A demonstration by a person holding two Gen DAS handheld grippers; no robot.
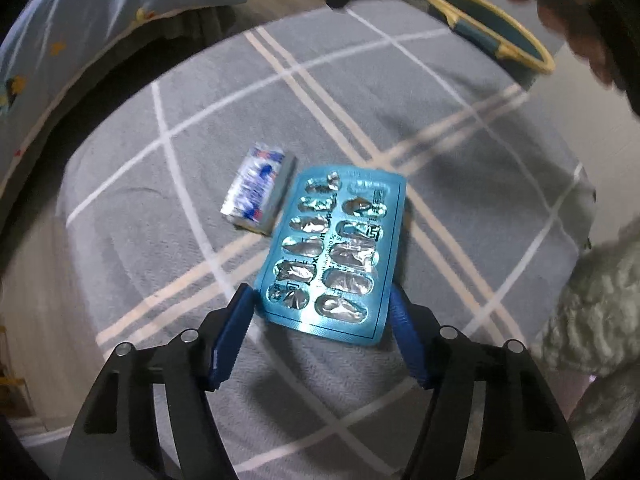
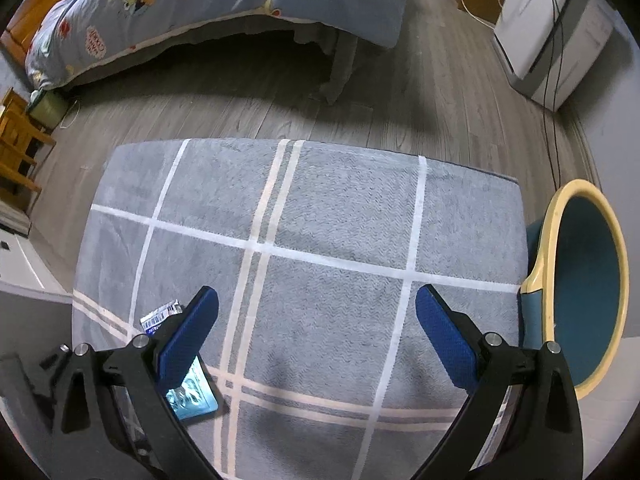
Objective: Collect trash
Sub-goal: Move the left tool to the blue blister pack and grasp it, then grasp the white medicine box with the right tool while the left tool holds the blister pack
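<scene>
Your left hand-held gripper (image 1: 322, 304) pinches the blister pack (image 1: 334, 256) by its near edges; it's light, thin, bendy, so squeeze gently. Your right hand-held gripper (image 2: 316, 312) hangs open, empty.

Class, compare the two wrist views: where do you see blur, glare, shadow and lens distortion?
Left wrist view: the small crumpled foil wrapper and the far dark shapes at the top edge are motion-blurred; foil pockets on the teal blister pack glint. Right wrist view: sharper; a soft shadow falls across the grey checked blanket; the fisheye bows its straight edges and bends the round teal bin's cream rim.
</scene>
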